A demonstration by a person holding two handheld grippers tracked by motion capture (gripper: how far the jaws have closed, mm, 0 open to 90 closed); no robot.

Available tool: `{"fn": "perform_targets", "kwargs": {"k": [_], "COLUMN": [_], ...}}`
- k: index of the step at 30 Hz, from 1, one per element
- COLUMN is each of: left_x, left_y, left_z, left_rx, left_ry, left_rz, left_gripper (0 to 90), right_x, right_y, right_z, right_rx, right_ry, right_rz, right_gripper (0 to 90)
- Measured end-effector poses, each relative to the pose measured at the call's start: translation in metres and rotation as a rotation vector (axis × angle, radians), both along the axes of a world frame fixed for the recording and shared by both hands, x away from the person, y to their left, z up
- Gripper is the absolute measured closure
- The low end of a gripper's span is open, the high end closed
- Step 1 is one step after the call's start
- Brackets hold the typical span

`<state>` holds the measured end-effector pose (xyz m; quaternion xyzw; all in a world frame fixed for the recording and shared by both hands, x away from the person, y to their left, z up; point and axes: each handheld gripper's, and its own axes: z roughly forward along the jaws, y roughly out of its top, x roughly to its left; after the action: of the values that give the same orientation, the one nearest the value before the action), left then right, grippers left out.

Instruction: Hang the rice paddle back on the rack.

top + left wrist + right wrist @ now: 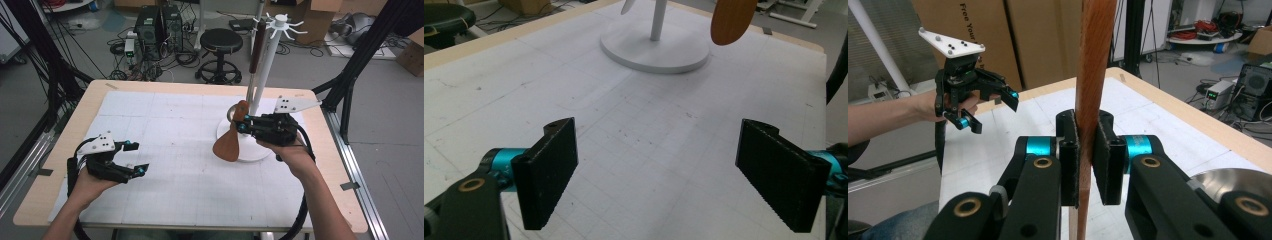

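My right gripper point(242, 123) is shut on the handle of a wooden spatula point(228, 144). It holds the spatula above the table with the blade hanging down over the round base of a white peg stand point(267, 60). In the right gripper view the pads clamp the wooden handle point(1094, 75) from both sides. A dark-handled utensil point(256, 47) hangs from the stand's pegs. My left gripper point(137, 157) hovers low over the white mat at the front left, open and with nothing between its jaws. Its pads point(549, 170) stand wide apart.
A white gridded mat point(170, 135) covers the wooden table. The stand's base point(654, 47) sits at the right of the mat. A shiny round metal piece point(1233, 180) lies beside the base. A stool point(221, 42), computers and boxes stand on the floor behind.
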<state>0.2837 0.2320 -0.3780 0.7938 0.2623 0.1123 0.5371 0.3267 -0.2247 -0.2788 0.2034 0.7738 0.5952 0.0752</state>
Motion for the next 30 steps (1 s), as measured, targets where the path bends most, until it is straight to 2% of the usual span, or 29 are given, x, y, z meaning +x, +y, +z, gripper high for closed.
{"fn": "perform_targets", "kwargs": {"k": [13,30], "left_x": [0.004,0.004], "left_y": [-0.001,0.000], "left_z": [-0.001,-0.001], "left_rx": [0.000,-0.007], "left_ry": [0.002,0.002], "left_rz": [0.009,0.011], "left_gripper": [13.9,9.8], "right_x": [0.008,0.017], "right_y": [-0.006,-0.014], "right_z": [0.023,0.058], "right_rx": [0.010,-0.008], "right_ry": [-0.017,-0.055], "right_rz": [-0.013,-0.047], "right_gripper": [82.9,82.9]}}
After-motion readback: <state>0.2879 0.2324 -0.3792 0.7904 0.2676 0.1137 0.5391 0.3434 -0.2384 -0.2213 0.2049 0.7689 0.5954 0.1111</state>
